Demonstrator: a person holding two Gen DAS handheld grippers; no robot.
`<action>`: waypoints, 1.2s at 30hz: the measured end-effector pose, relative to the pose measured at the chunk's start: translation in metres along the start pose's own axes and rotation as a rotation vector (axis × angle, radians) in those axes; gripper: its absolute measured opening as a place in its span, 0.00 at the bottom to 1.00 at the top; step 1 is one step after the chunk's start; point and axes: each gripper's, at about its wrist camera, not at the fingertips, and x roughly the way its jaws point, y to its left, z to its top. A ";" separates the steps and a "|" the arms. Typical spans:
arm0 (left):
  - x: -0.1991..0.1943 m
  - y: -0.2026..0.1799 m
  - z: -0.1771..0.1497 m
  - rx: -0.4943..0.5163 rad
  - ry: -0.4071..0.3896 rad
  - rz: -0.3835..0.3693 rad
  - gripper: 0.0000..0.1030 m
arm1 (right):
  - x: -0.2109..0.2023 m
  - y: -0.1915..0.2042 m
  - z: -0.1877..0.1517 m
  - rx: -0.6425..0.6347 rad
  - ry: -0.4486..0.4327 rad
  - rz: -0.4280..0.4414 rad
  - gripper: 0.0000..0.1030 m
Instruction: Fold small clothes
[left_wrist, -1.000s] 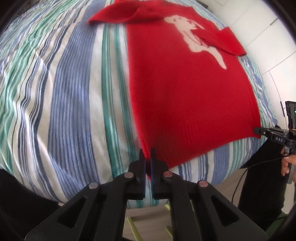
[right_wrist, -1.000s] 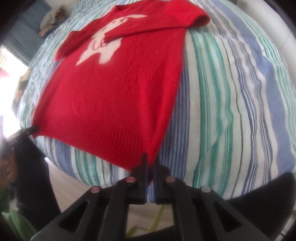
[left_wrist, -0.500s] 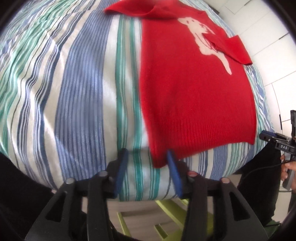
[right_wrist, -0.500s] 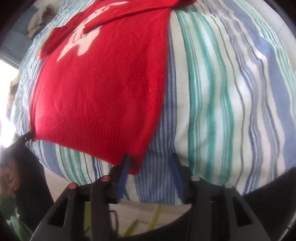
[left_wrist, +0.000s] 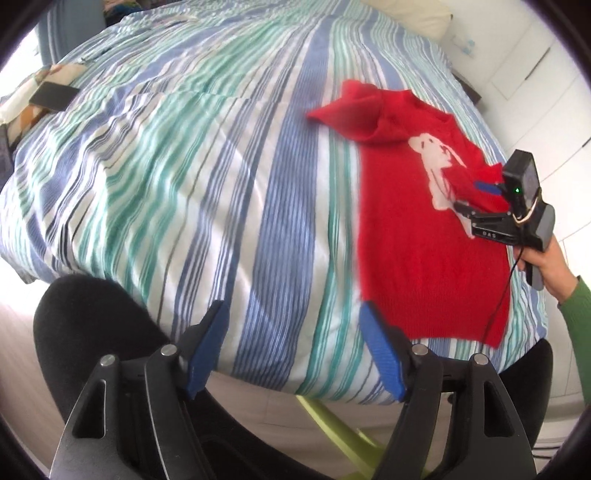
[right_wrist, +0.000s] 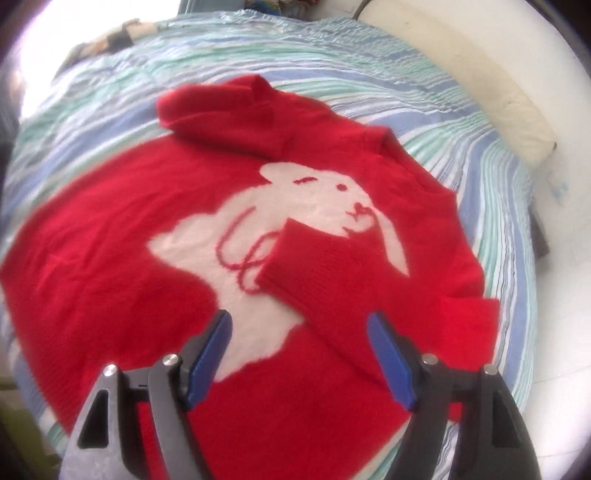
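A small red sweater (left_wrist: 417, 236) with a white rabbit (right_wrist: 280, 236) lies flat on the striped bed, both sleeves folded in over the chest. My left gripper (left_wrist: 293, 321) is open and empty above the bed's near edge, left of the sweater's hem. My right gripper (right_wrist: 299, 332) is open and empty, hovering over the sweater's middle just short of the folded sleeve cuff (right_wrist: 291, 258). It also shows in the left wrist view (left_wrist: 476, 195), over the rabbit.
The striped duvet (left_wrist: 207, 177) covers the bed. A dark phone (left_wrist: 53, 96) lies on a patterned pillow at the far left. A cream pillow (right_wrist: 491, 96) lies at the head. A green frame (left_wrist: 332, 424) stands below the bed's edge.
Both grippers opened and let go of the sweater's hem corners. The left one pulled back and left. The right one moved up over the sweater's middle.
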 end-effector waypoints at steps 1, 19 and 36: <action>0.002 0.003 -0.002 -0.010 0.012 0.009 0.73 | 0.017 0.000 0.001 0.002 0.014 -0.016 0.70; 0.028 -0.036 -0.002 0.043 0.077 -0.041 0.72 | -0.095 -0.244 -0.397 1.711 -0.231 -0.152 0.07; 0.025 -0.010 -0.016 0.011 0.073 0.036 0.72 | -0.076 -0.217 -0.456 2.045 -0.184 -0.132 0.05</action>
